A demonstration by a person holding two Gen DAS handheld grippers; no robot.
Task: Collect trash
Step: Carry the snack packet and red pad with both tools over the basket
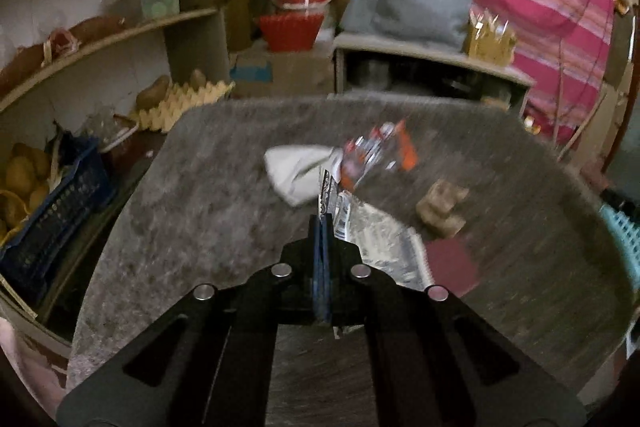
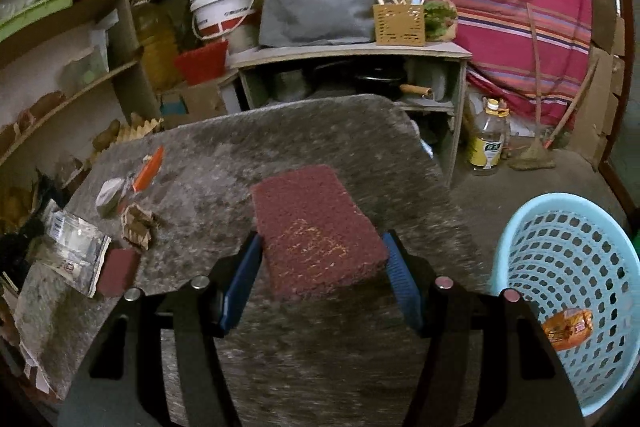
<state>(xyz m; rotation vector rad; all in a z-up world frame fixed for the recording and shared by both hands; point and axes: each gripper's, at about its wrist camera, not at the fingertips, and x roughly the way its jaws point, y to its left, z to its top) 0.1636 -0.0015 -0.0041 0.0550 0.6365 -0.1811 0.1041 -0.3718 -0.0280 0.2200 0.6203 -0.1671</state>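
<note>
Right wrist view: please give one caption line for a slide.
Right gripper holds a maroon scouring pad beside the blue basket.

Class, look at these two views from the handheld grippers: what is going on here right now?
A person is clearing trash off a grey table with a gripper in each hand. The left gripper is shut on a silvery foil wrapper. The right gripper holds a dark red scouring pad between its blue pads. A light blue basket stands to the right, with an orange wrapper already inside. More scraps, including crumpled white paper, remain on the table.
</note>
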